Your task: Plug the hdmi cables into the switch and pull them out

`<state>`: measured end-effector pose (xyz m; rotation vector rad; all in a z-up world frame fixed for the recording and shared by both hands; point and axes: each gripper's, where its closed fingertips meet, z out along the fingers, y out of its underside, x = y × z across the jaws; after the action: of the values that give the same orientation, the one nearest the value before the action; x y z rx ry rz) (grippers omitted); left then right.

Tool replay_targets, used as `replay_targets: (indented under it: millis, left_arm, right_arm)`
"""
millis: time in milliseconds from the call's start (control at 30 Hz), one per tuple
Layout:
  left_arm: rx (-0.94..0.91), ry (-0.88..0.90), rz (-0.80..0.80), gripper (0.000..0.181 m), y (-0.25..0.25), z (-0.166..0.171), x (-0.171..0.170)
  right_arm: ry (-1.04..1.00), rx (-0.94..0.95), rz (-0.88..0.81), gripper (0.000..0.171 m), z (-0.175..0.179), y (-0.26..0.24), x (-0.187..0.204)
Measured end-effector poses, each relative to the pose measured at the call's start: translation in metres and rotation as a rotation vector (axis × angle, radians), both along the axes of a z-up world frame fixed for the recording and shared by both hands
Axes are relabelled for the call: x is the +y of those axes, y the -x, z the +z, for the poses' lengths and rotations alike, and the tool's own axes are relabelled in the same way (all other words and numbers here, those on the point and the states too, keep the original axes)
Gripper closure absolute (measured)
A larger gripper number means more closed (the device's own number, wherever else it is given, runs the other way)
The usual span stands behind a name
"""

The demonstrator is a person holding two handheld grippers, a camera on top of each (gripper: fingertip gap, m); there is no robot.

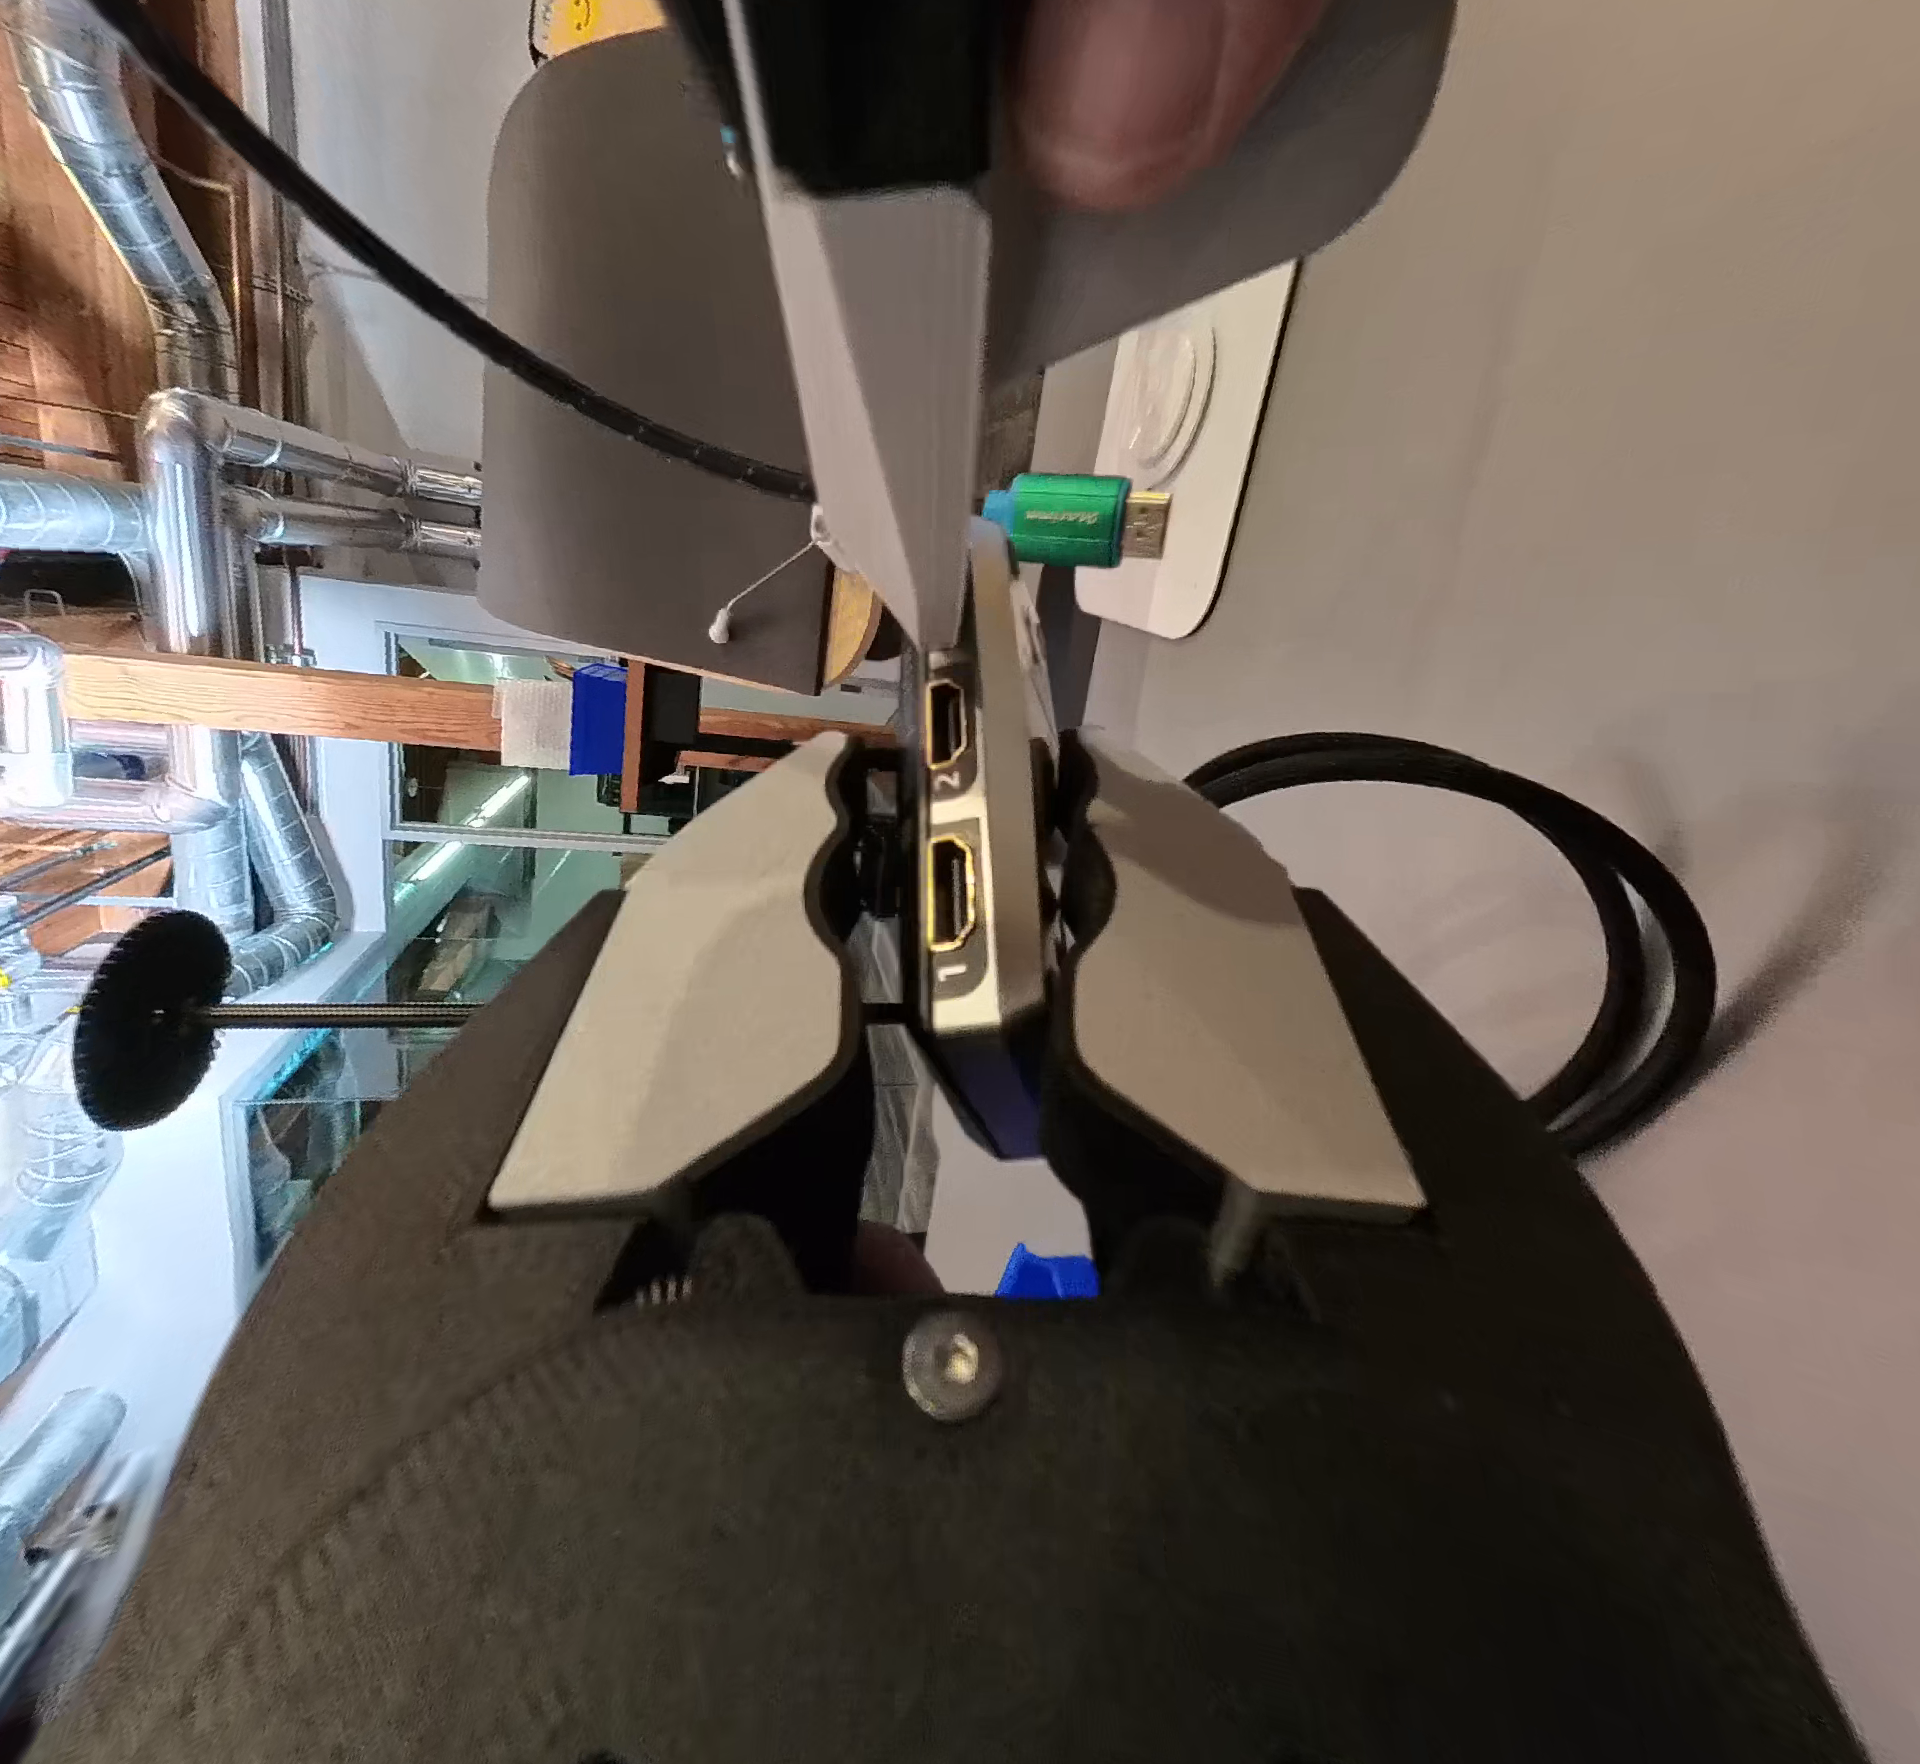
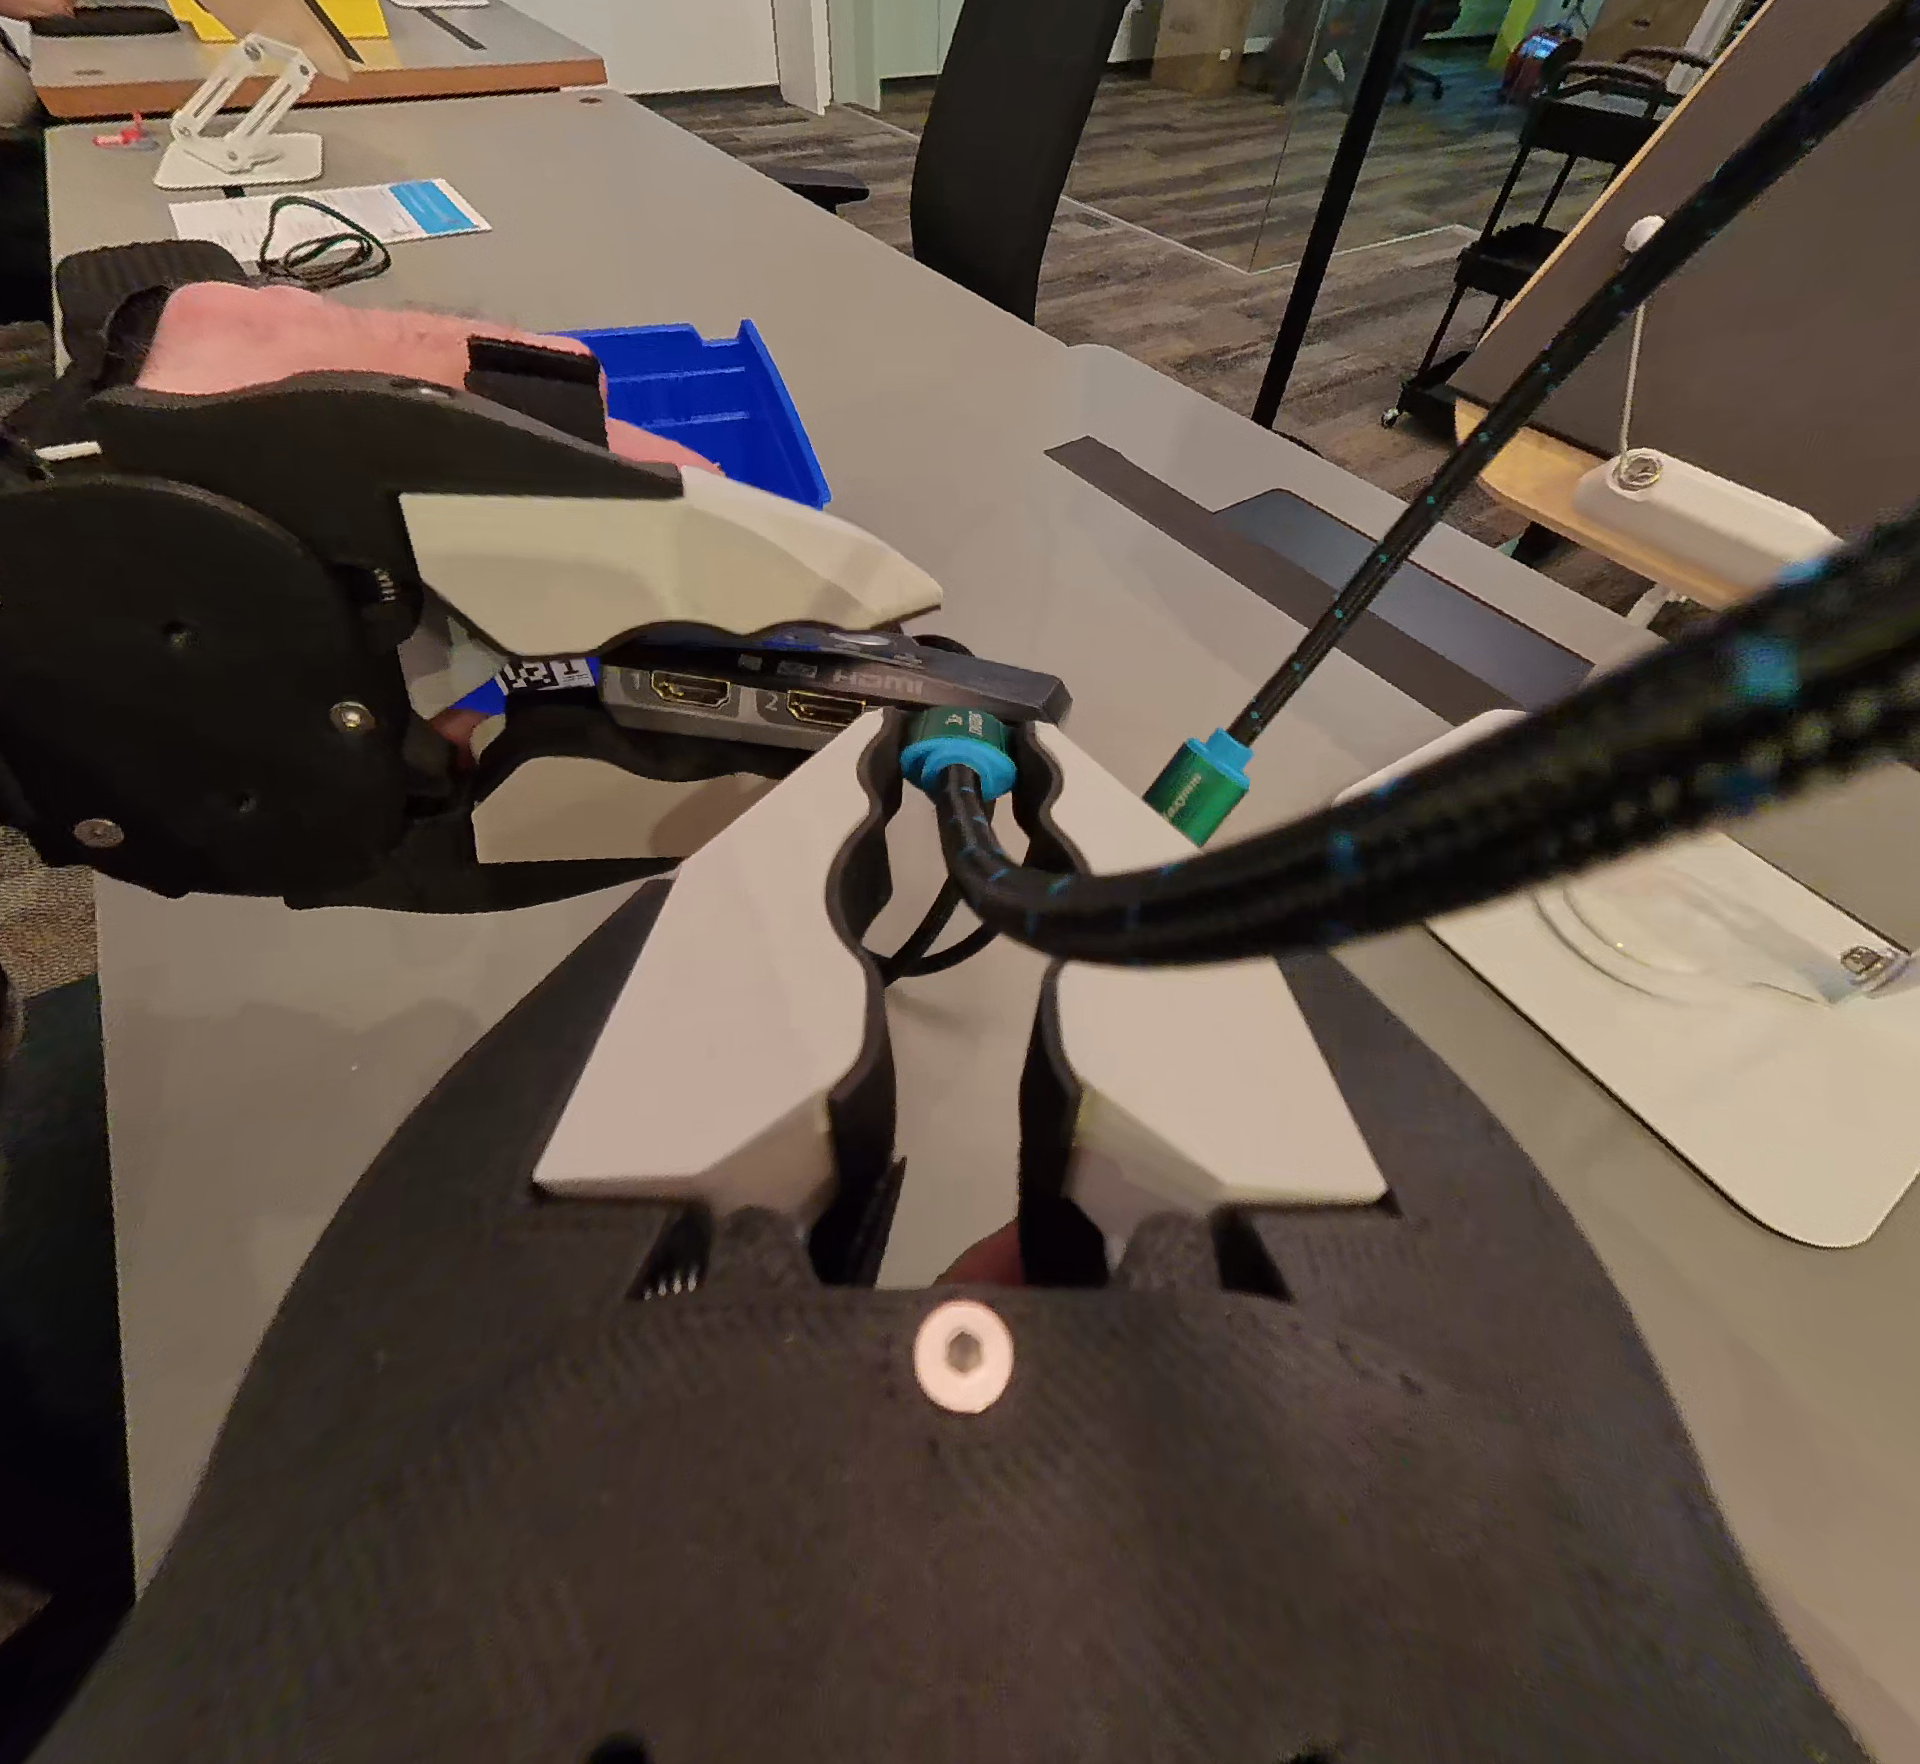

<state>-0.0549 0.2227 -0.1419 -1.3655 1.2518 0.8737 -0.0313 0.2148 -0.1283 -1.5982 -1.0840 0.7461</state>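
My left gripper is shut on the grey HDMI switch and holds it edge-on above the table. Two gold ports on its side stand empty. In the right wrist view the left gripper holds the switch flat. My right gripper is shut on a green HDMI plug pressed against the switch's end beside the second port. How deep it sits is hidden. In the left wrist view the right gripper reaches down onto the switch. A second green plug is free on its braided cable.
A coil of black cable lies on the grey table. A white stand base with a tilted grey board is to the right. A blue bin sits behind the left gripper. A black chair back stands beyond the table. My left and right fingertips are right by each other.
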Motion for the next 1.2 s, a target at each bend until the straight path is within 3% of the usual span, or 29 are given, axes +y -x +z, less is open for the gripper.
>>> replay_targets:
  millis: [233, 433, 633, 933, 1200]
  left_arm:
    - [0.014, -0.013, -0.014, 0.141, -0.004, 0.002, 0.000]
    - [0.042, 0.003, -0.009, 0.157, -0.007, -0.003, 0.002]
    - [0.046, 0.008, 0.014, 0.158, -0.005, -0.003, 0.002]
    - [0.022, 0.036, 0.058, 0.160, -0.003, 0.002, 0.006]
    - [0.018, 0.031, 0.049, 0.160, -0.004, 0.004, 0.005]
  right_arm:
    - [0.000, 0.006, 0.004, 0.153, -0.001, 0.002, -0.003]
    - [-0.027, -0.004, 0.024, 0.153, -0.002, 0.010, -0.012]
    - [-0.047, -0.008, 0.026, 0.153, -0.002, 0.011, -0.012]
    - [-0.264, -0.142, -0.058, 0.155, 0.002, 0.011, -0.011]
    - [-0.058, 0.014, 0.006, 0.154, 0.005, 0.010, -0.012]
